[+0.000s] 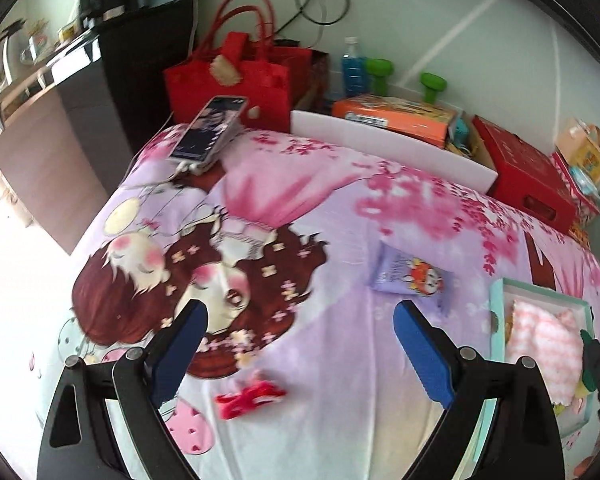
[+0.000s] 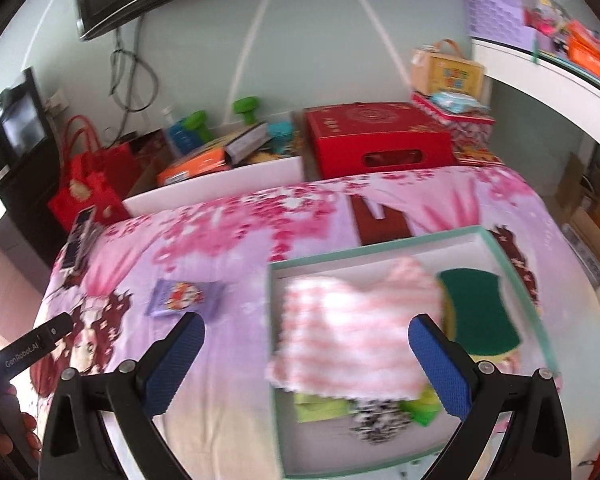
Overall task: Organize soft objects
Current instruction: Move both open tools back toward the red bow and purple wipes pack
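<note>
Your left tongs are spread wide and hold nothing, hanging over the cartoon-printed bedsheet. Low in the left wrist view, between the two blue pads, a small red fabric piece lies on the sheet; the right wrist view does not show it at all. The purple packet sits a little right of centre there, and in the right view it lies at left of centre, well apart from the box.

Your right tongs are also spread and empty, over the mint-rimmed box in the lower right of the frame. Only this view shows the box's contents fully: the pink-and-white striped cloth on top, a green sponge at its right, and green pieces and a black-and-white speckled item under its near edge. From the left view you see just the box at the right edge with the cloth in it.

The phone lies at the far corner of the bed, upper left.
</note>
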Demonstrator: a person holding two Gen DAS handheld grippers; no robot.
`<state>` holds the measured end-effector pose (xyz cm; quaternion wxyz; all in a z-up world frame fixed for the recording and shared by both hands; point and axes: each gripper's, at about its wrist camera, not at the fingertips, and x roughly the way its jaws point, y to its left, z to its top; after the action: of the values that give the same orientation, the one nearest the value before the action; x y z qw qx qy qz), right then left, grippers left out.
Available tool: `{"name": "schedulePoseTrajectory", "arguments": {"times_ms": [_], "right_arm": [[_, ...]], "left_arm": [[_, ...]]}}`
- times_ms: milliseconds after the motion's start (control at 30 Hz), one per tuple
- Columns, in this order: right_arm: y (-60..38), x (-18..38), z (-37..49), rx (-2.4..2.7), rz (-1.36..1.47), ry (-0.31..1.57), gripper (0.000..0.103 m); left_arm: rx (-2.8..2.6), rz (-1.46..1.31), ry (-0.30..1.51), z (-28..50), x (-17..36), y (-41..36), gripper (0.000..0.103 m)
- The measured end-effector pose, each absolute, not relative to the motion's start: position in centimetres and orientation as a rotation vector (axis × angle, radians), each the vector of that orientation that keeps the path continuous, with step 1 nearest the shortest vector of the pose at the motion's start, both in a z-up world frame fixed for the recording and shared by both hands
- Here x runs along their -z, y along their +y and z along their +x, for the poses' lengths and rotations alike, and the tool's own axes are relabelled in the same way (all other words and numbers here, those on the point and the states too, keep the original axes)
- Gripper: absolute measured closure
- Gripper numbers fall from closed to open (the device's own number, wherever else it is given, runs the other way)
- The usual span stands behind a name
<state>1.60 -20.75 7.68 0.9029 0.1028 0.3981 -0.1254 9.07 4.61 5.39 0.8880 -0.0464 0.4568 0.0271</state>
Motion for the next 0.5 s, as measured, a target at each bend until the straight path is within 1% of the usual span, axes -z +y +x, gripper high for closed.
{"name": "schedulePoseTrajectory", "arguments": {"times_ms": [267,500], "right_arm": [[-15.3,-6.0,2.7,0.139,0.141,0.875,0.0],[-13.5,-4.5,3.0,0.102,0.111,0.924,0.0]], "left_arm": [[-0.08,-0.142,0.979,7.3,-4.3,6.5,0.009],[-0.095,-0.22,1.076,6.7,-1.1,7.4,0.009]]}}
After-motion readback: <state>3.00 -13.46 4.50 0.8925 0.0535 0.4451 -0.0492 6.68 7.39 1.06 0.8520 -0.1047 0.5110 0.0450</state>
